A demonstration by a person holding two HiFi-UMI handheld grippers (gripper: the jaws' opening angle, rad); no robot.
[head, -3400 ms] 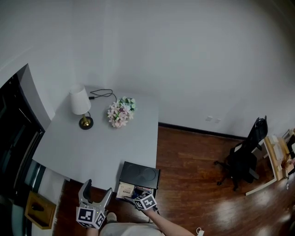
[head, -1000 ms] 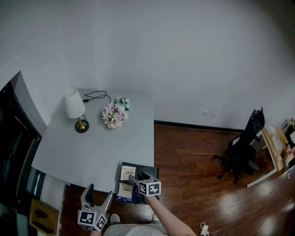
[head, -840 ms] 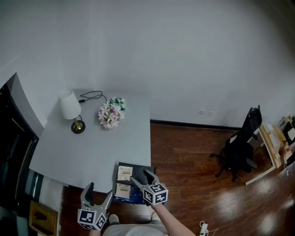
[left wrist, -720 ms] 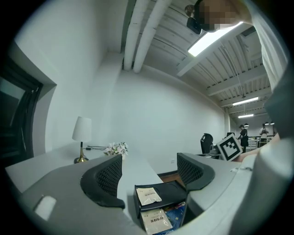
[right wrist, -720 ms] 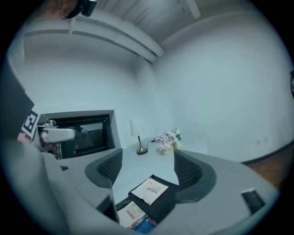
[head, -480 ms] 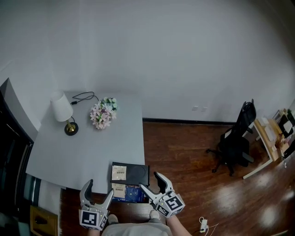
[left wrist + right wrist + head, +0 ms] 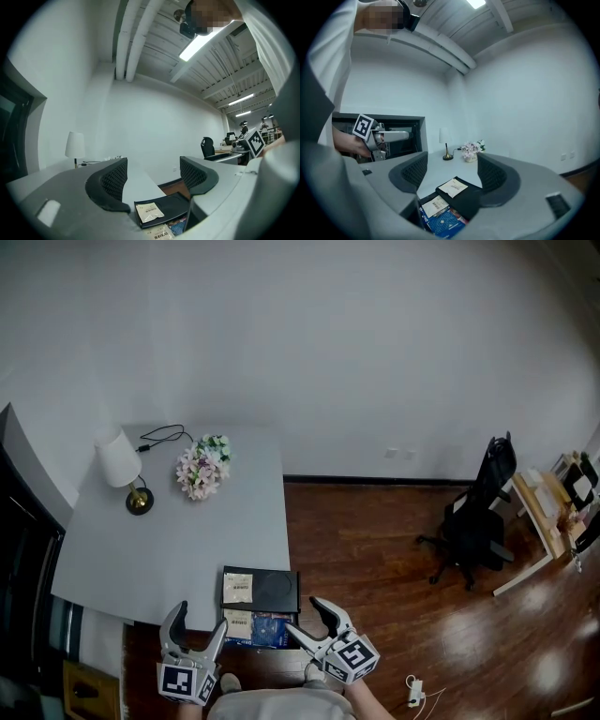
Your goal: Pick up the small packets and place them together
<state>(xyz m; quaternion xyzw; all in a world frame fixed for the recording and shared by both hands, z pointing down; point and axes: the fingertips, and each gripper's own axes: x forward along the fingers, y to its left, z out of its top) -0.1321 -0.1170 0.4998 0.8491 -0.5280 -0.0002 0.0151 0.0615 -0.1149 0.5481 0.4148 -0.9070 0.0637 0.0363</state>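
Note:
Two small beige packets lie at the table's near edge. One packet (image 7: 237, 588) (image 7: 150, 211) (image 7: 452, 186) rests on a flat black box (image 7: 272, 589) (image 7: 174, 205) (image 7: 465, 200). The other packet (image 7: 238, 622) (image 7: 436, 204) lies on a blue printed pack (image 7: 269, 630) (image 7: 446, 221) just in front of the box. My left gripper (image 7: 199, 619) (image 7: 154, 180) hangs open and empty, short of the packets. My right gripper (image 7: 308, 617) (image 7: 452, 171) is right of the blue pack, drawn back from the box, its jaws closing with nothing between them.
The grey table (image 7: 169, 540) holds a white lamp (image 7: 120, 470) with its cable and a flower bunch (image 7: 200, 465) at the far side. Wooden floor (image 7: 375, 559) lies to the right, with a black office chair (image 7: 473, 521) and a desk beyond.
My right gripper has pulled back from over the black box toward me and to the right, leaving the packet on the box. The left gripper has hardly moved.

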